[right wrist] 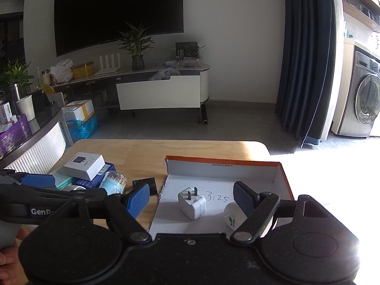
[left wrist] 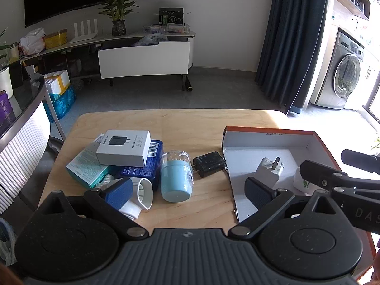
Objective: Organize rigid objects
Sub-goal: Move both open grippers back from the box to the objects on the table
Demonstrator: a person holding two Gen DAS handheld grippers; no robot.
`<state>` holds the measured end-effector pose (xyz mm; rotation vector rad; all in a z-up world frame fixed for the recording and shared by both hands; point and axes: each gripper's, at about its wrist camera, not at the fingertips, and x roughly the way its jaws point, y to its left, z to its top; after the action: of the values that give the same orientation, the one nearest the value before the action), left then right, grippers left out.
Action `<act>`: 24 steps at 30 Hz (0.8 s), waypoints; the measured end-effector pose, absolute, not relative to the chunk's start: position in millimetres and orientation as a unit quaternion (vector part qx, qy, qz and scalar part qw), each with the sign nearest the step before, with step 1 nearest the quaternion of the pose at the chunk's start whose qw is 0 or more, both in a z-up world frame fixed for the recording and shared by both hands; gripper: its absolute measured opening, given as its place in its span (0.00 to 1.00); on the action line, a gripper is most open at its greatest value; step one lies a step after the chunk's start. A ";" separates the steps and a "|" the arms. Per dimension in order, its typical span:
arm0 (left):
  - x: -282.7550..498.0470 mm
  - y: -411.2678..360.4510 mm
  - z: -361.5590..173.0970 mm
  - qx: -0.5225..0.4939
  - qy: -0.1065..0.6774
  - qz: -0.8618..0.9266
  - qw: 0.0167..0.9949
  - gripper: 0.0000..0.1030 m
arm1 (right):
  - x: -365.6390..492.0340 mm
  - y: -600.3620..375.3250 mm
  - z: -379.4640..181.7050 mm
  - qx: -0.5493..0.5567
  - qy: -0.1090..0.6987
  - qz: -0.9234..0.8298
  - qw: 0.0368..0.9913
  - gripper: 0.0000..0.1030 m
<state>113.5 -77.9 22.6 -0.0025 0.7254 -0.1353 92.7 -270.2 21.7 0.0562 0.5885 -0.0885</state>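
Cup lies between open left claw.

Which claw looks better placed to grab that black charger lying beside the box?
Probably the left claw: it is open and faces the black charger on the table. The right claw, also open, hangs over the box, near the white charger.

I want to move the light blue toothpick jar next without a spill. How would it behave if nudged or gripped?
The light blue jar lies on its side on the table, so its round body would probably roll if nudged. Its clear lid looks smooth, perhaps slippery and apt to pop off; gripping the blue body seems safer. It is likely light.
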 end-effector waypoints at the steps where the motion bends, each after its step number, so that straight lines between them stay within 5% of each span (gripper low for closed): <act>1: 112.6 -74.9 22.7 -0.002 0.354 -0.063 0.933 1.00 | 93.4 -267.8 21.6 0.027 0.290 -0.040 0.956 0.89; 24: 99.1 -27.3 20.7 -0.024 0.358 -0.008 0.933 1.00 | 107.8 -219.2 15.1 0.006 0.305 0.017 0.952 0.89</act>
<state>99.1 -27.3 20.7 -0.0483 0.7323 -0.0154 107.8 -219.2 15.1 0.0127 0.6189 0.0337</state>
